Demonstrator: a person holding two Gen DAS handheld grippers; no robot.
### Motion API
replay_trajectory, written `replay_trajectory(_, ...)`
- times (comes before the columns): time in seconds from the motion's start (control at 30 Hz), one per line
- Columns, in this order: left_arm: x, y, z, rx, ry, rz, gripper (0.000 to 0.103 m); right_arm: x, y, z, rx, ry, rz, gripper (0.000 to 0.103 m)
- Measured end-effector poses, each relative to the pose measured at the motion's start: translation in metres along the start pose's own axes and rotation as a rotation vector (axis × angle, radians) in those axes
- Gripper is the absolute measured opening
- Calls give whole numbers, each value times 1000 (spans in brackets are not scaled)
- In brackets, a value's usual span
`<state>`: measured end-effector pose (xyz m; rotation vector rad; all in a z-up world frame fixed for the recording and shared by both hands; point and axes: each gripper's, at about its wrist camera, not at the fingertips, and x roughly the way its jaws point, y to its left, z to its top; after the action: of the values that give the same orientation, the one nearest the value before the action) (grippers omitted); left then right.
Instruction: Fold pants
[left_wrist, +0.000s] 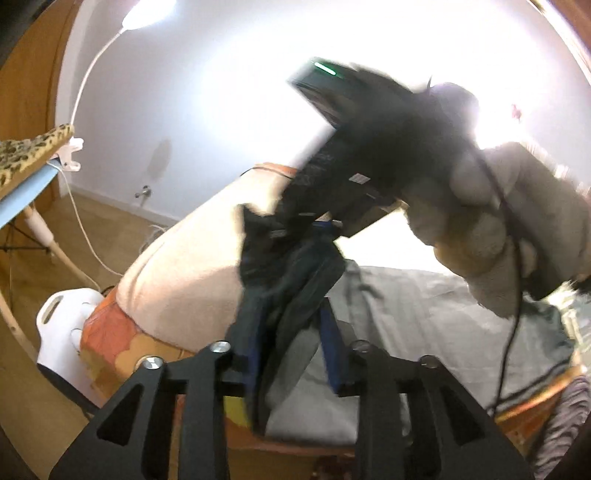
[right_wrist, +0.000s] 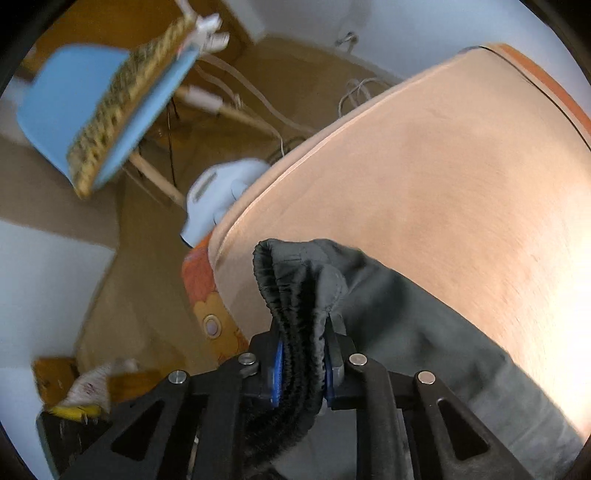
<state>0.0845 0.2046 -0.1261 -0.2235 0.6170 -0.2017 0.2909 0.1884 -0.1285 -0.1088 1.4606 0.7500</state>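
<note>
The dark grey pants (left_wrist: 291, 295) hang bunched between the blue pads of my left gripper (left_wrist: 291, 332), which is shut on the fabric above the bed. The rest of the pants lies spread on the bed (left_wrist: 424, 306). The right gripper's black body (left_wrist: 351, 147), held by a gloved hand (left_wrist: 517, 229), is close ahead, blurred. In the right wrist view my right gripper (right_wrist: 301, 365) is shut on the pants' ribbed elastic waistband (right_wrist: 291, 302); the grey cloth (right_wrist: 424, 350) trails right over the peach blanket (right_wrist: 424, 184).
The bed has an orange flowered cover (left_wrist: 110, 339) and a peach blanket (left_wrist: 184, 266). A blue chair with a leopard cushion (right_wrist: 110, 110) stands on the wooden floor. A white stool (right_wrist: 218, 192) sits by the bed. A clip lamp (left_wrist: 147, 11) glares.
</note>
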Motion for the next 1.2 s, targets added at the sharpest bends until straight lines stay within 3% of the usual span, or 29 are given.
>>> replay_trajectory(0.13, -31, 20, 7, -42, -30, 20, 35, -39, -38, -31, 74, -79, 58, 15)
replay_trajectory(0.23, -34, 33, 11, -92, -7, 41, 35, -67, -64, -58, 120, -128, 77, 15)
replay_trajectory(0.33, -20, 33, 17, -117, 47, -12, 35, -92, -89, -82, 167, -179, 93, 15)
replay_trajectory(0.63, 51, -70, 14, 64, 228, -228, 35, -124, -166, -176, 312, -290, 17, 15)
replay_trajectory(0.77, 78, -107, 3, 159, 303, -242, 35, -120, -191, -205, 366, -321, 0, 15)
replay_trajectory(0.9, 84, -125, -2, 212, 299, -212, 35, -113, -204, -217, 407, -359, 37, 16)
replay_trajectory(1.0, 86, -134, -2, 245, 293, -202, 35, -106, -214, -223, 404, -361, 39, 20)
replay_trajectory(1.1, 94, -140, -8, 275, 314, -197, 35, -96, -224, -228, 413, -336, 48, 40)
replay_trajectory(1.2, 100, -142, -9, 279, 325, -193, 35, -90, -233, -235, 452, -318, 103, 51)
